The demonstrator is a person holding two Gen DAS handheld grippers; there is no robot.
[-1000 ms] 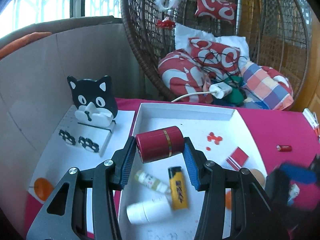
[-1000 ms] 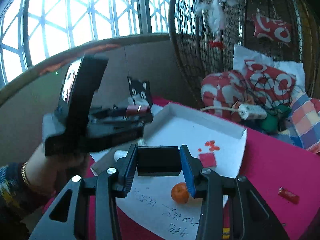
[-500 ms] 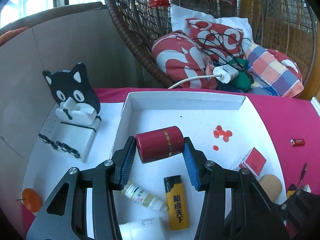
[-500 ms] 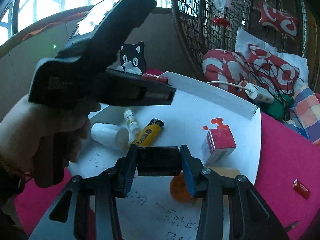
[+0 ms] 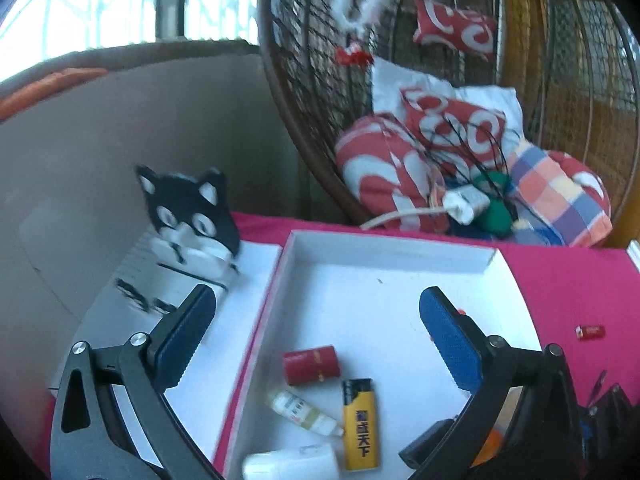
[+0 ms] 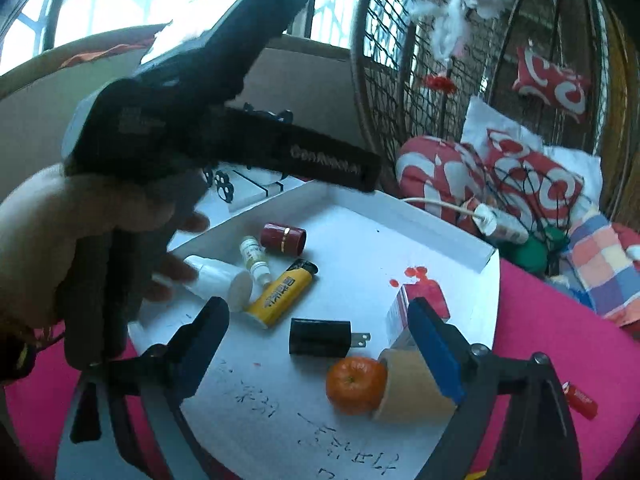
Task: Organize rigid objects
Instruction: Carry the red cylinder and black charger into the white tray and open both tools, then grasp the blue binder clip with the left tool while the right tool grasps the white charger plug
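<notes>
A white tray (image 5: 384, 256) holds a dark red cylinder (image 5: 311, 365), a yellow lighter (image 5: 361, 424), a small dropper bottle (image 5: 302, 410) and a white bottle (image 5: 292, 465). My left gripper (image 5: 316, 330) is open and empty above the red cylinder. In the right wrist view the tray (image 6: 432, 224) also holds a black plug adapter (image 6: 322, 337), a red box (image 6: 416, 304), an orange (image 6: 356, 384) and a tan cylinder (image 6: 412, 392). My right gripper (image 6: 320, 332) is open, with the adapter lying between its fingers. The red cylinder (image 6: 283, 238) lies at the tray's far left.
A black cat phone stand (image 5: 188, 220) sits on white paper left of the tray. A wicker hanging chair (image 5: 440, 80) with cushions stands behind. A cardboard wall (image 5: 120, 140) rises at the left. A small red item (image 5: 590, 332) lies on the pink cloth at the right.
My left gripper has opened and the red cylinder now lies in the tray. My right gripper has opened and the black adapter now lies in the tray.
</notes>
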